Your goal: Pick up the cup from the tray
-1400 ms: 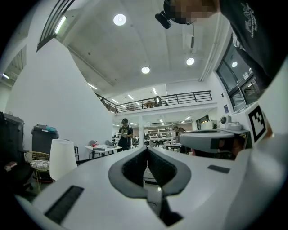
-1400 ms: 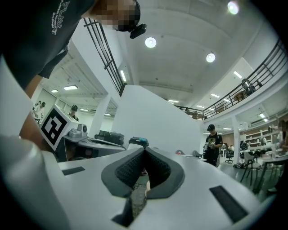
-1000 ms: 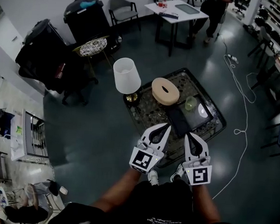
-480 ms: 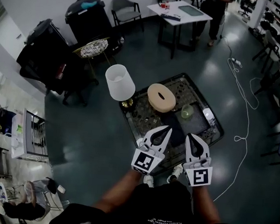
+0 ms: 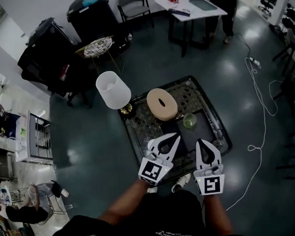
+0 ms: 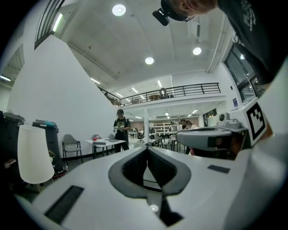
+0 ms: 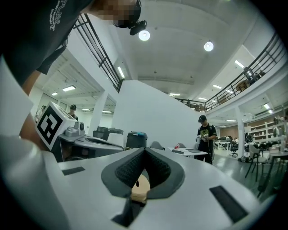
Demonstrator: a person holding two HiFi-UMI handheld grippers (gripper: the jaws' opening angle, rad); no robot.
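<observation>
In the head view a small green glass cup stands upright at the far edge of a dark tray on a low patterned table. My left gripper and right gripper hang side by side above the table's near part, short of the cup. Both are shut with nothing in them. In the left gripper view the left gripper points level across the room. Below the closed tips of the right gripper, a beige round box shows. The cup appears in neither gripper view.
A white lampshade and the beige round box with a slot stand on the low table. Behind are a wire side table, black bins, chairs, and a white table with a person beside it. A cable runs over the floor at right.
In the head view the low table, lamp, box and cup have shifted left and closer to the grippers. Both grippers keep their side-by-side pose and stay shut.
</observation>
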